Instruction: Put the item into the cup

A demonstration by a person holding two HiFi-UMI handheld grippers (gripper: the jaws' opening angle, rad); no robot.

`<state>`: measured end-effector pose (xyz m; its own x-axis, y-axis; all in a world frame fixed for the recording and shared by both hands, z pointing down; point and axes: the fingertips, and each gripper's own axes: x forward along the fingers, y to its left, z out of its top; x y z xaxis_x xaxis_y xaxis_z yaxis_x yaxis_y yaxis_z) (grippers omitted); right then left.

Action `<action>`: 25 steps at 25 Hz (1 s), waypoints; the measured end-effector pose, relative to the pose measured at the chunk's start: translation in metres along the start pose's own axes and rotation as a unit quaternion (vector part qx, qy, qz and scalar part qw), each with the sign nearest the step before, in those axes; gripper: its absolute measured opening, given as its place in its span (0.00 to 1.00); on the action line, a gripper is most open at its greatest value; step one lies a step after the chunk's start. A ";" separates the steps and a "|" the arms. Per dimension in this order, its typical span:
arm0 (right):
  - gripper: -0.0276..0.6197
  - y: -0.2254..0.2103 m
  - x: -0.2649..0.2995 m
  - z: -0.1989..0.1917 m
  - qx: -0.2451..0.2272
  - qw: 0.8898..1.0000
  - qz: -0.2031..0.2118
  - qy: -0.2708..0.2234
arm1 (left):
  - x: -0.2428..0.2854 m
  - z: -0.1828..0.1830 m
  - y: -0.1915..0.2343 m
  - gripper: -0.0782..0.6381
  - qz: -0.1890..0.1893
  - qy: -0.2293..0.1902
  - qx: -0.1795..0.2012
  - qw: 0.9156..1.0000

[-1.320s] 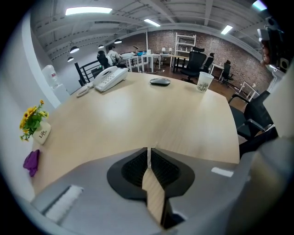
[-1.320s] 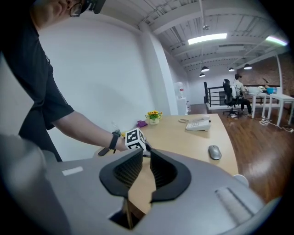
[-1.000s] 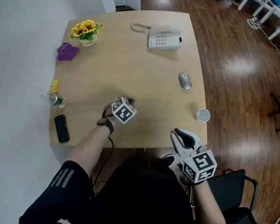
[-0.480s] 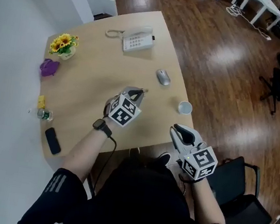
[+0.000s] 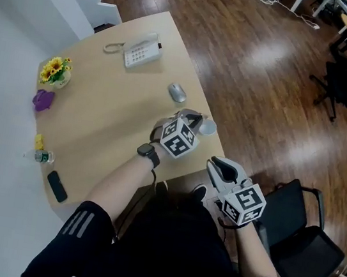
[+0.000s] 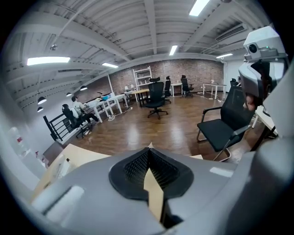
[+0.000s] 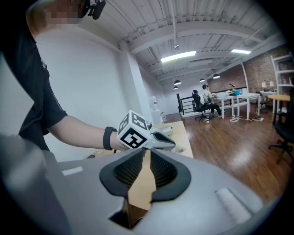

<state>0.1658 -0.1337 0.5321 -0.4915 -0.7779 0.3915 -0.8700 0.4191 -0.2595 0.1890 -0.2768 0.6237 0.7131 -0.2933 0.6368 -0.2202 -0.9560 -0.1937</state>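
Observation:
A small pale cup (image 5: 208,128) stands near the table's right edge. My left gripper (image 5: 194,116), carrying its marker cube (image 5: 178,140), hovers right beside the cup, on its left. Its jaws are shut, and in the left gripper view (image 6: 148,150) I see no item between the pads. Whether something small is pinched there is hidden. My right gripper (image 5: 216,165) hangs off the table's near edge above the person's lap, jaws shut on nothing. The right gripper view (image 7: 146,151) looks toward the left gripper's cube (image 7: 134,131) and forearm.
On the wooden table (image 5: 105,118) lie a mouse (image 5: 177,92), a desk telephone (image 5: 140,52), a flower pot (image 5: 55,72), a purple object (image 5: 43,100), a bottle (image 5: 40,157) and a black handset (image 5: 57,186). A black chair (image 5: 305,232) stands at the right.
My left gripper has travelled from the table's middle rightward to the cup at the right edge, staying shut. The right gripper has hardly moved. The head view has swung right.

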 end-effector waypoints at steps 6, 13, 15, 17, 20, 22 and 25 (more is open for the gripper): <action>0.14 -0.021 -0.021 -0.008 0.019 1.000 -0.014 -0.001 | 0.049 -0.015 -0.034 0.10 -0.032 0.044 0.016 0.998; 0.14 -0.038 -0.041 -0.019 0.035 0.999 -0.022 -0.002 | 0.081 -0.041 -0.046 0.10 -0.040 0.093 -0.001 0.995; 0.14 -0.042 -0.045 -0.022 0.038 0.999 -0.023 -0.002 | 0.087 -0.047 -0.046 0.11 -0.041 0.106 0.004 0.994; 0.14 -0.045 -0.048 -0.025 0.042 0.999 -0.023 -0.002 | 0.093 -0.051 -0.046 0.11 -0.040 0.120 0.012 0.992; 0.14 -0.048 -0.051 -0.025 0.044 0.999 -0.022 -0.001 | 0.097 -0.058 -0.043 0.15 -0.037 0.142 0.025 0.989; 0.14 -0.049 -0.051 -0.025 0.045 0.999 -0.021 -0.003 | 0.099 -0.061 -0.042 0.17 -0.036 0.150 0.030 0.988; 0.14 -0.048 -0.050 -0.026 0.043 0.999 -0.018 -0.003 | 0.099 -0.062 -0.042 0.20 -0.035 0.149 0.032 0.988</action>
<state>0.2315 -0.1034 0.5478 -0.4603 -0.7946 0.3958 -0.8802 0.3504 -0.3200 0.2272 -0.2653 0.7410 0.4956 -0.2226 0.8396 -0.1282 -0.9748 -0.1828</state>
